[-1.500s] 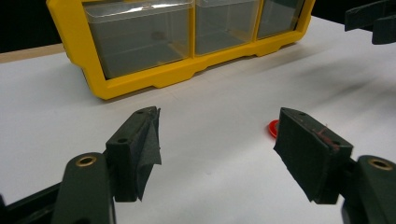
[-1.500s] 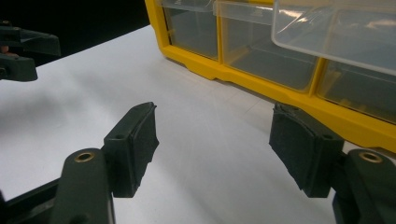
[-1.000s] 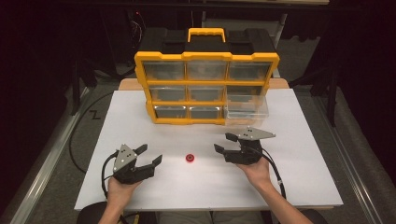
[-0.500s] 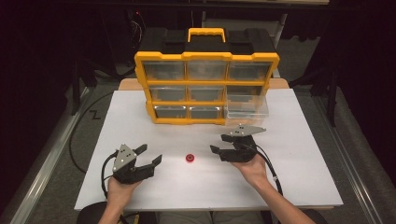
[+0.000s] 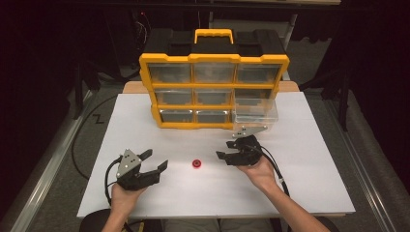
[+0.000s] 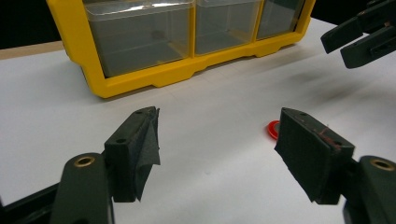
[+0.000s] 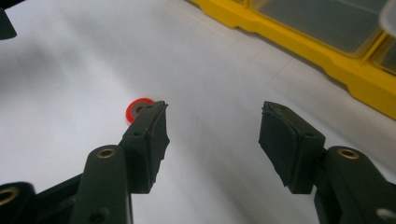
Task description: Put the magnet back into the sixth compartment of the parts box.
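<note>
A small red ring (image 5: 196, 164) lies flat on the white table (image 5: 309, 145), between my two grippers. My left gripper (image 5: 155, 160) rests to its left, open, with nothing between the jaws. To the ring's right, my right gripper (image 5: 225, 150) is open too and points at it from a short gap away. In the left gripper view the ring (image 6: 273, 129) peeks out beside the right pad of the left gripper (image 6: 219, 126). In the right gripper view the ring (image 7: 137, 108) lies just beyond the left fingertip of the right gripper (image 7: 212, 112).
A yellow organizer (image 5: 212, 58) with clear drawers stands at the back of the table. Its bottom right drawer (image 5: 256, 113) is pulled out, just behind my right gripper. The right gripper (image 6: 359, 37) shows at the top right of the left gripper view.
My right gripper has shifted slightly left and away from me, closer to the pulled-out drawer. The left gripper and the ring have stayed put.
</note>
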The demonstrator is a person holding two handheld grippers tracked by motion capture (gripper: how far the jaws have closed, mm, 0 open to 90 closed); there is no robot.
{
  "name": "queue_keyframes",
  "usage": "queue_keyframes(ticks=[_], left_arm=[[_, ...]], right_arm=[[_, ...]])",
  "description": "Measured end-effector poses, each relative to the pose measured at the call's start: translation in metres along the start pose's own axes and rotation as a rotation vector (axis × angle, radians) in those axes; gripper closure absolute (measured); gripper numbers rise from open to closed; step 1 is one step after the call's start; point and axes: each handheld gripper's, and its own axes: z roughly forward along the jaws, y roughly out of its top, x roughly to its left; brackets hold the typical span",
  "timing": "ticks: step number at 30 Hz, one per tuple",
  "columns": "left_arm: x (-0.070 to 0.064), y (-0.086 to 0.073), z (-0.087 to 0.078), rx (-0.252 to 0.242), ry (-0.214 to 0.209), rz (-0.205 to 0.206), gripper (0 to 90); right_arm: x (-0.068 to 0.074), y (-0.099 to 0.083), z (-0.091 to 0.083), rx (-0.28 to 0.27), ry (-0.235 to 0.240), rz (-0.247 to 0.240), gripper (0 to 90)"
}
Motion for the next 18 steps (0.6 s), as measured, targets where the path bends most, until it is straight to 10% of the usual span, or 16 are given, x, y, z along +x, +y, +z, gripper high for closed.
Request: queue_keyframes(ticks=[18], left_arm=[[0.000, 0.000, 0.000, -0.011, 0.007, 0.001, 30.1]], right_arm=[[0.005, 0.019, 0.011, 0.172, 0.012, -0.024, 51.1]])
